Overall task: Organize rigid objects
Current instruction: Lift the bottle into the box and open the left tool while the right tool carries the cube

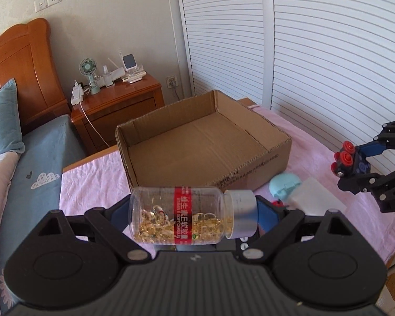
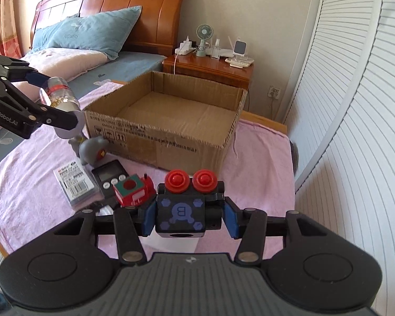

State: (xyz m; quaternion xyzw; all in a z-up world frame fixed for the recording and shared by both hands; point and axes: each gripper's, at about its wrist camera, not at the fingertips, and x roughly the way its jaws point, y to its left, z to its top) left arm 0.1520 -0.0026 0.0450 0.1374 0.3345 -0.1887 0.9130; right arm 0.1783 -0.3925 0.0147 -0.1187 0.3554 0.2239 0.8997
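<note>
A clear bottle [image 1: 187,216] of yellow capsules, with a red label and a silver cap, lies sideways between the blue pads of my left gripper [image 1: 192,217], which is shut on it above the pink cloth. The same bottle [image 2: 60,97] and left gripper [image 2: 55,100] show at the left of the right wrist view. My right gripper [image 2: 188,216] is shut on a black toy block [image 2: 181,210] with two red knobs and a blue "B". That toy block [image 1: 346,158] and right gripper [image 1: 355,166] hang at the right of the left wrist view. An open cardboard box [image 1: 263,158] [image 2: 158,142] stands ahead, with nothing inside.
On the pink cloth in front of the box lie a red toy train [image 2: 134,192], a black timer [image 2: 109,177], a grey toy figure [image 2: 92,150] and a flat labelled pack [image 2: 75,184]. A wooden nightstand [image 2: 210,65] stands behind the box, with white louvred doors [image 2: 355,105] to the right.
</note>
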